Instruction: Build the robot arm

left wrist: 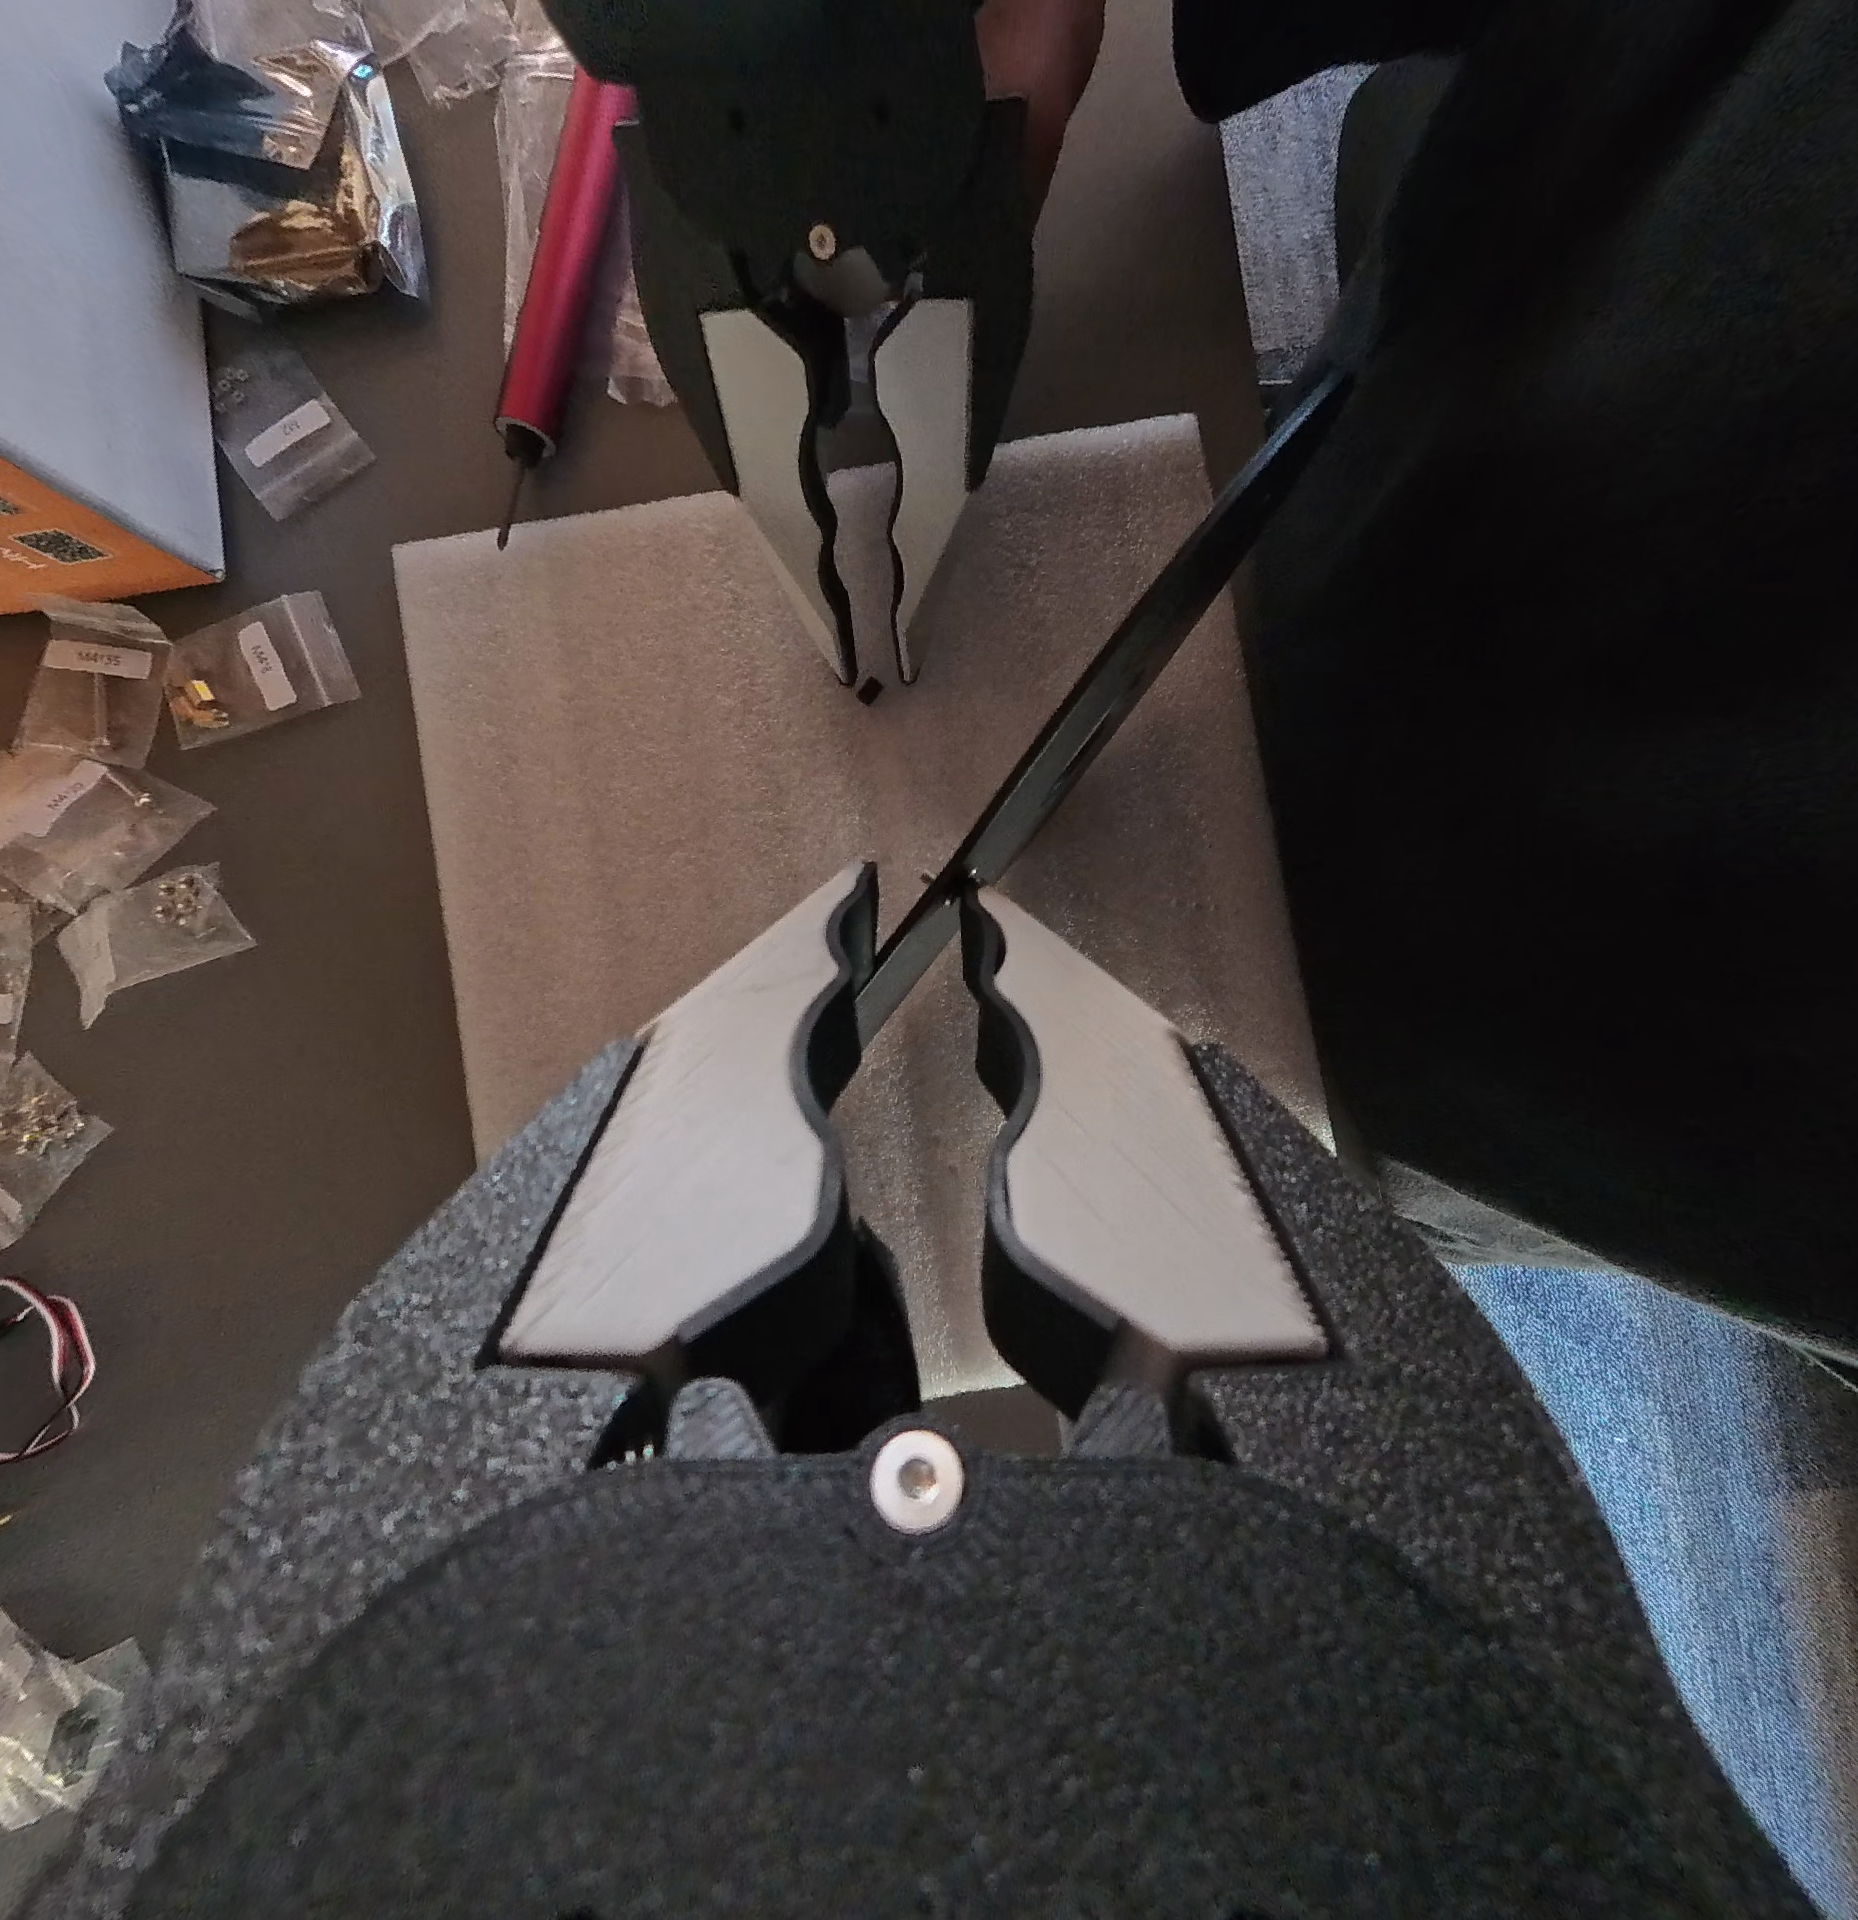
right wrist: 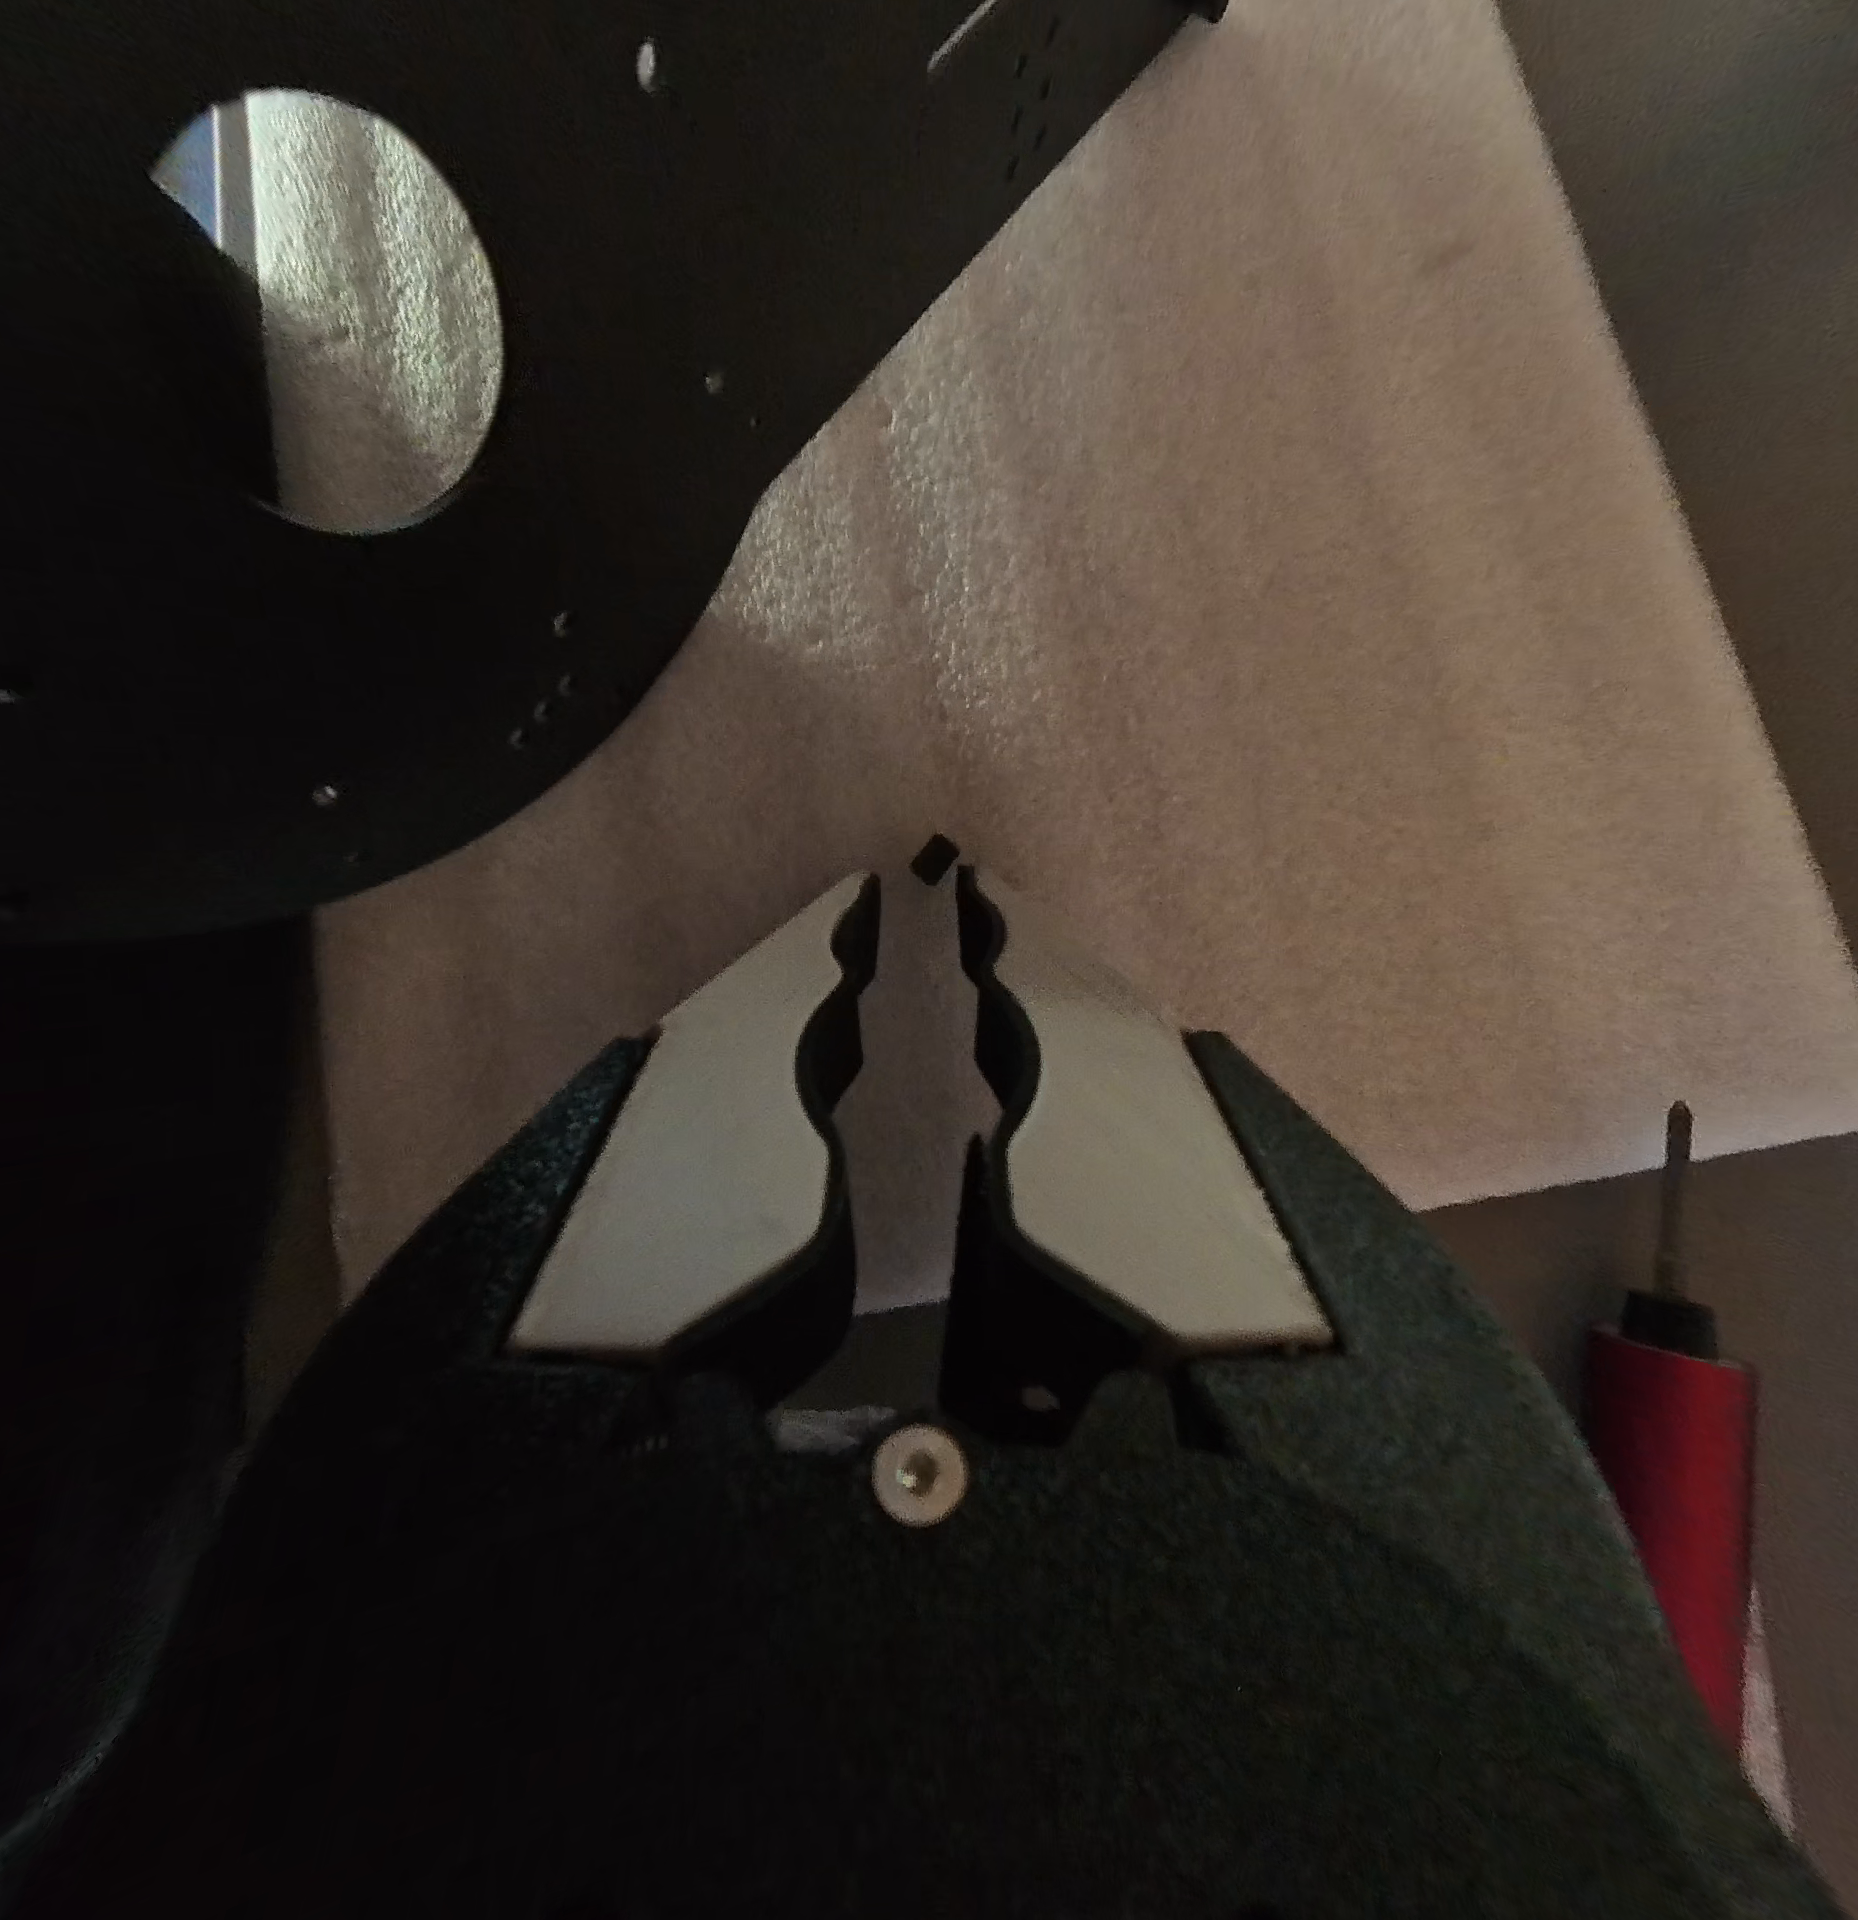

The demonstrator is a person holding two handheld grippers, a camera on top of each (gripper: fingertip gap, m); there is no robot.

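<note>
My left gripper (left wrist: 917, 883) is shut on the edge of a thin black plate (left wrist: 1112, 675), which runs up and to the right between its tips. In the right wrist view the plate (right wrist: 281, 675) is tilted above the white foam sheet (right wrist: 1268, 675) and has a large round hole and several small holes. My right gripper (right wrist: 917, 883) is open by a narrow gap, tips down at the foam. A tiny black piece (right wrist: 930, 860) lies on the foam just beyond its tips. In the left wrist view the right gripper (left wrist: 878, 675) points toward me over the foam (left wrist: 644, 779), with the piece (left wrist: 871, 691) at its tips.
A red-handled screwdriver (left wrist: 566, 260) lies at the foam's far edge and also shows in the right wrist view (right wrist: 1673, 1455). Several small bags of hardware (left wrist: 104, 831), a foil bag (left wrist: 281, 187), an orange and white box (left wrist: 63, 312) and wires (left wrist: 42, 1340) lie left. A person's jeans (left wrist: 1683, 1507) and dark garment (left wrist: 1631, 623) fill the right. Spacing between my two grippers at the tips: around 15 centimetres.
</note>
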